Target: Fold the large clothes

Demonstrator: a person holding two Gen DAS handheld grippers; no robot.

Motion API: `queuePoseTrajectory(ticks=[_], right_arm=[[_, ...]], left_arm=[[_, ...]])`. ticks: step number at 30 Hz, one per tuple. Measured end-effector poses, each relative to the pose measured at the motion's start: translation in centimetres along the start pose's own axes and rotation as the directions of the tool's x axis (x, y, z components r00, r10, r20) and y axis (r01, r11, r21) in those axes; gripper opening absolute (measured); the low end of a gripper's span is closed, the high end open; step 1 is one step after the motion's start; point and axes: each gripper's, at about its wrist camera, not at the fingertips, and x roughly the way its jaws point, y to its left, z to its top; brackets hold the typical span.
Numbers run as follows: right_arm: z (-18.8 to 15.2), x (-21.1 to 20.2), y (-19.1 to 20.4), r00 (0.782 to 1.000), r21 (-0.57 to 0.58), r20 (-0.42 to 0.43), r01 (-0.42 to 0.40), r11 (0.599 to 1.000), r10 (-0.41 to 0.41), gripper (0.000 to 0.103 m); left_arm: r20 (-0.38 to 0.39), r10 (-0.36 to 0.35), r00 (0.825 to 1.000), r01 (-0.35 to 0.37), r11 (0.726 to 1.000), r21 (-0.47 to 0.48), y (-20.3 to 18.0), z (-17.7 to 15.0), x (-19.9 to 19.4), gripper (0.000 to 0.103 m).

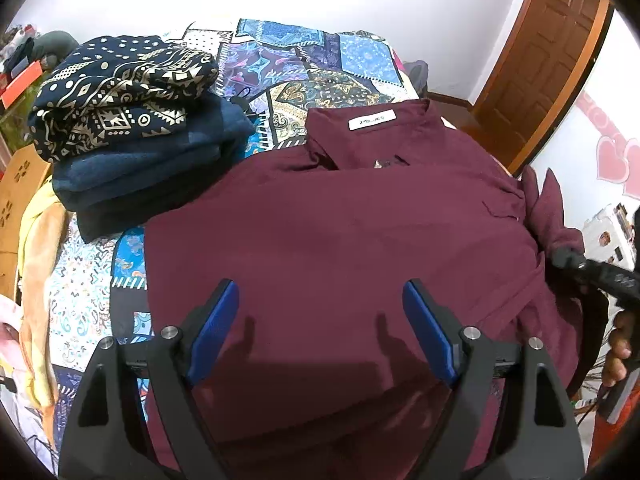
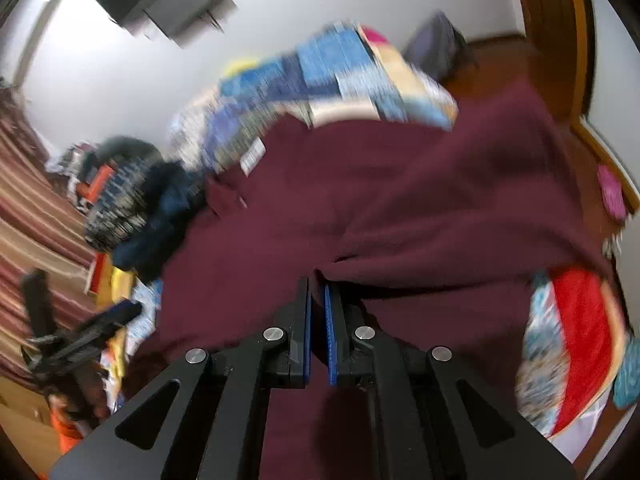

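Note:
A maroon collared shirt (image 1: pixel 340 220) with a white neck label lies spread on the patchwork bedspread (image 1: pixel 320 64). My left gripper (image 1: pixel 320 286) hovers over the shirt's lower middle, open, with nothing between its blue pads. At the right edge of the left wrist view, my right gripper (image 1: pixel 564 258) pinches a bunched fold of the shirt's side, lifted off the bed. The right wrist view is blurred by motion. There my right gripper (image 2: pixel 318 284) is shut on maroon shirt (image 2: pixel 400 200) fabric, which drapes away from the pads. The left gripper (image 2: pixel 80 340) shows at the left edge.
A stack of folded clothes (image 1: pixel 120 120), navy-and-gold print on top of blue ones, sits on the bed left of the shirt. Yellow and orange fabric (image 1: pixel 36 280) hangs at the bed's left side. A wooden door (image 1: pixel 552 60) stands far right. A person's hand (image 1: pixel 616 344) holds the right tool.

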Motion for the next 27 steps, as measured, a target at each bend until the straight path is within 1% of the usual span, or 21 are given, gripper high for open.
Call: queuePoseTrajectory(ticks=[2, 4, 6, 7, 8, 9, 10, 11, 12, 13, 16, 19, 20, 22, 24, 25, 27], right_arm=[[-0.2, 0.3, -0.6, 1.000, 0.018, -0.020, 0.012, 1.000, -0.012, 0.007], [0.1, -0.3, -0.3, 0.999, 0.011, -0.031, 0.029, 1.000, -0.029, 0.007], [0.3, -1.2, 0.6, 0.996, -0.034, -0.039, 0.075, 0.997, -0.076, 0.007], [0.5, -1.6, 1.1, 0.996, -0.053, -0.034, 0.082, 0.995, -0.084, 0.008], [0.6, -2.0, 1.6, 0.996, -0.065, -0.030, 0.081, 0.995, -0.084, 0.013], [0.7, -2.5, 1.9, 0.997, -0.071, -0.024, 0.071, 0.995, -0.072, 0.020], [0.8, -3.2, 1.9, 0.998, -0.068, -0.013, 0.057, 0.996, -0.058, 0.025], [0.9, -3.8, 1.8, 0.999, -0.062, 0.003, 0.047, 0.997, -0.047, 0.033], [1.0, -4.4, 1.6, 0.999, -0.051, 0.026, 0.038, 0.998, -0.037, 0.037], [1.2, -5.5, 1.1, 0.998, -0.025, 0.064, 0.028, 0.999, -0.026, 0.037], [1.7, -7.7, -0.8, 0.991, 0.059, 0.131, 0.029, 0.998, -0.036, 0.038], [2.2, -8.9, -2.7, 0.983, 0.148, 0.172, 0.030, 0.988, -0.056, 0.042], [2.3, -9.4, -3.9, 0.979, 0.193, 0.190, 0.035, 0.981, -0.072, 0.048], [2.5, -9.5, -5.4, 0.973, 0.257, 0.207, 0.043, 0.965, -0.099, 0.052], [2.4, -9.5, -7.1, 0.972, 0.325, 0.210, 0.036, 0.945, -0.109, 0.052], [2.3, -9.5, -7.6, 0.972, 0.348, 0.210, 0.027, 0.937, -0.105, 0.052], [2.0, -8.9, -9.3, 0.975, 0.420, 0.206, -0.013, 0.907, -0.081, 0.053]], left_arm=[[-0.006, 0.007, 1.000, -0.007, 1.000, 0.015, -0.1, -0.3, 0.0, 0.083], [-0.011, 0.011, 1.000, -0.011, 1.000, 0.026, -0.2, -0.5, 0.1, 0.083], [-0.014, 0.013, 1.000, -0.013, 0.999, 0.030, -0.4, -0.6, 0.3, 0.083], [-0.016, 0.011, 1.000, -0.011, 0.999, 0.030, -0.4, -0.6, 0.4, 0.083], [-0.018, 0.008, 1.000, -0.007, 1.000, 0.029, -0.6, -0.5, 0.5, 0.083], [-0.019, 0.006, 1.000, -0.005, 1.000, 0.030, -0.6, -0.5, 0.5, 0.083], [-0.020, 0.005, 1.000, -0.004, 0.999, 0.031, -0.8, -0.5, 0.6, 0.083], [-0.020, 0.004, 1.000, -0.003, 0.999, 0.034, -1.0, -0.4, 0.6, 0.083], [-0.019, 0.003, 1.000, -0.002, 0.999, 0.039, -1.2, -0.4, 0.6, 0.083], [-0.018, 0.002, 1.000, -0.001, 0.999, 0.046, -1.4, -0.3, 0.6, 0.083], [-0.018, 0.002, 1.000, -0.001, 0.998, 0.066, -1.9, -0.3, 0.7, 0.083], [-0.020, 0.001, 1.000, 0.001, 0.997, 0.074, -2.2, -0.3, 0.8, 0.083], [-0.021, 0.000, 1.000, 0.002, 0.997, 0.073, -2.3, -0.3, 0.9, 0.083], [-0.025, 0.000, 1.000, 0.002, 0.998, 0.071, -2.3, -0.3, 1.1, 0.083], [-0.029, 0.002, 1.000, 0.000, 0.998, 0.069, -2.2, -0.3, 1.2, 0.083], [-0.032, 0.005, 0.999, -0.003, 0.998, 0.067, -2.2, -0.3, 1.3, 0.083], [-0.036, 0.009, 0.999, -0.006, 0.998, 0.066, -2.1, -0.3, 1.5, 0.083]])
